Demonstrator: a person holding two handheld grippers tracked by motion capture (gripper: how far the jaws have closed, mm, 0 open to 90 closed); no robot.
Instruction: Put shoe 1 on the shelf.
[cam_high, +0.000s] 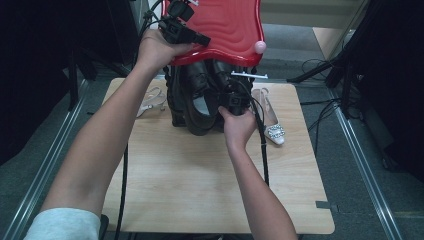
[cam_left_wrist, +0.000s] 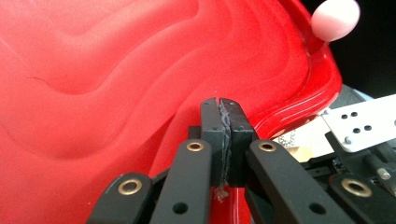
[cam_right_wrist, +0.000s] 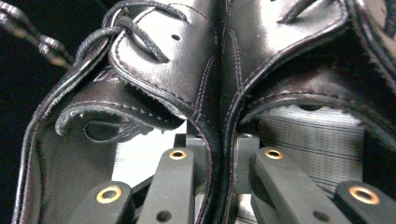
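Observation:
A red wavy tray (cam_high: 227, 25) is held up at the back of the table, over a pair of black leather lace-up shoes (cam_high: 197, 97). My left gripper (cam_high: 204, 40) is shut on the tray's near rim. In the left gripper view its pads (cam_left_wrist: 223, 116) meet on the thin red edge of the tray (cam_left_wrist: 93, 93). My right gripper (cam_high: 231, 99) reaches into the shoes from the right. In the right gripper view its jaws (cam_right_wrist: 217, 144) pinch the two adjoining inner walls of the shoes (cam_right_wrist: 187, 60) together.
A pink ball (cam_high: 260, 47) sits at the tray's right rim (cam_left_wrist: 335, 18). A white heeled shoe with a jewelled buckle (cam_high: 273, 127) lies right of the black pair, and a pale sandal (cam_high: 152, 100) lies left. The wooden tabletop (cam_high: 200, 185) has free room in front.

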